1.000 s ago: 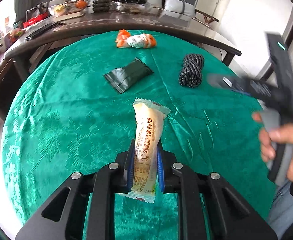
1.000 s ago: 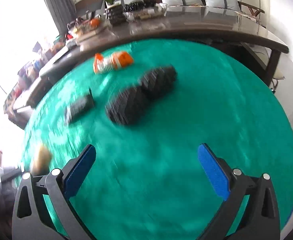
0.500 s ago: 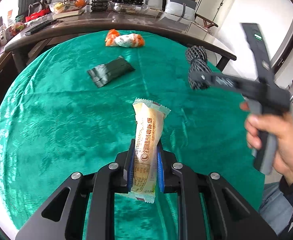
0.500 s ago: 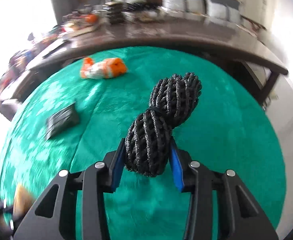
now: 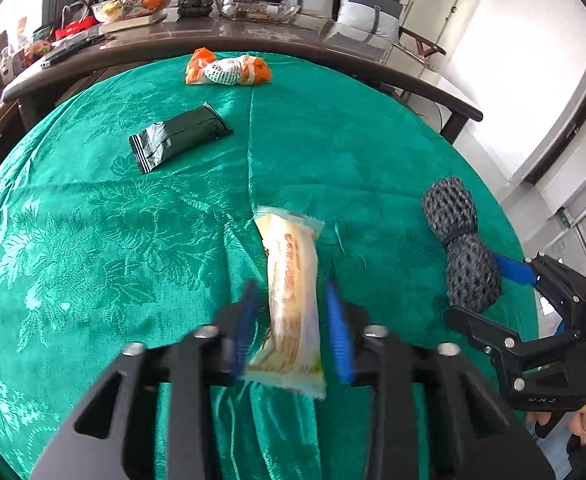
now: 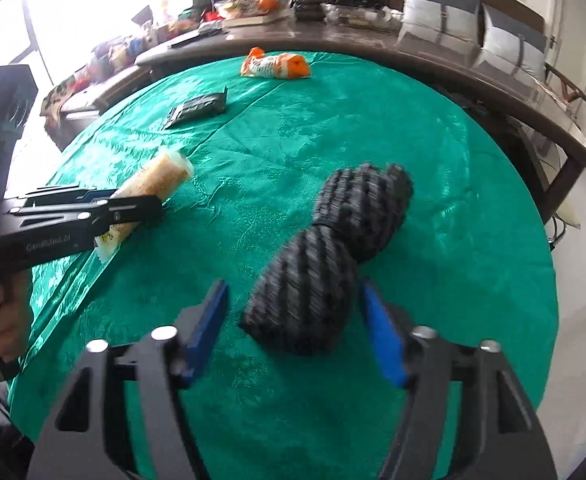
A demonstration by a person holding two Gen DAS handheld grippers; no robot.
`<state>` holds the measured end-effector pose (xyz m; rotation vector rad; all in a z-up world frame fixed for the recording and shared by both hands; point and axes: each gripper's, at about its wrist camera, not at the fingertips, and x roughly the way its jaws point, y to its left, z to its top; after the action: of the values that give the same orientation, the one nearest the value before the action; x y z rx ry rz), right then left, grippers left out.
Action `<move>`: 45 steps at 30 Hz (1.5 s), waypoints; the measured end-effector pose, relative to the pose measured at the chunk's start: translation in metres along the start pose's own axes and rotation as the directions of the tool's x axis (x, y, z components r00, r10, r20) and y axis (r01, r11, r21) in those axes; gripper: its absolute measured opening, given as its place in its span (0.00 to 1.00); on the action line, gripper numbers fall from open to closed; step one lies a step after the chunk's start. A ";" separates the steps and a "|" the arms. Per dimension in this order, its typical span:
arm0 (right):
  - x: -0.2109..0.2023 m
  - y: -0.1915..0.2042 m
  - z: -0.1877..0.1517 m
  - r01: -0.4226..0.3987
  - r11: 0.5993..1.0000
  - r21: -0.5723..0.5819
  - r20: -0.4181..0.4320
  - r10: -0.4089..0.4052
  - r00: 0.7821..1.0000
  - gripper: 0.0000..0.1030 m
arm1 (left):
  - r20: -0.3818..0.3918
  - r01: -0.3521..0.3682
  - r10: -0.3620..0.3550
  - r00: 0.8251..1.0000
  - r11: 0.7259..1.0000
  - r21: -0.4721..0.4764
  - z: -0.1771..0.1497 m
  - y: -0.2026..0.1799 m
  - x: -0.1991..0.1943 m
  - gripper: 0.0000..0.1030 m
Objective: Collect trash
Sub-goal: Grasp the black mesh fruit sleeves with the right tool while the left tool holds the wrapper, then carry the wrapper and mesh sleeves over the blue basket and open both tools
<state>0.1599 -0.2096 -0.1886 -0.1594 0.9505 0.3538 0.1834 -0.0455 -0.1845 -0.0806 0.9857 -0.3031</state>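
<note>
**Both tools let go over the green surface**

The round surface point(image 5: 93, 240) carries all the trash under its green cloth. Beside its right edge sits the black mesh bundle point(image 6: 325, 264), between the right tool's point(image 6: 293, 328) pads, which have just been opening and stand clear of it. Left of the bundle, the yellow snack wrapper point(image 5: 293, 292) sits between the left tool's point(image 5: 291, 324) just-opening, non-pressing pads. Farther beyond lie a dark green packet point(image 5: 179, 136) and an orange-white wrapper point(image 5: 229, 70).
</note>
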 end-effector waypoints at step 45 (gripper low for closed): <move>-0.039 -0.027 0.037 0.019 0.980 0.197 -0.067 -0.006 0.998 0.25 | -0.031 0.080 -0.075 0.997 0.977 0.198 0.012 -0.025 -0.024 0.15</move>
<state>0.1770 -0.2326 -0.1362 0.0041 1.0433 0.2415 0.1758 -0.0636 -0.1530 0.0670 0.9716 -0.4738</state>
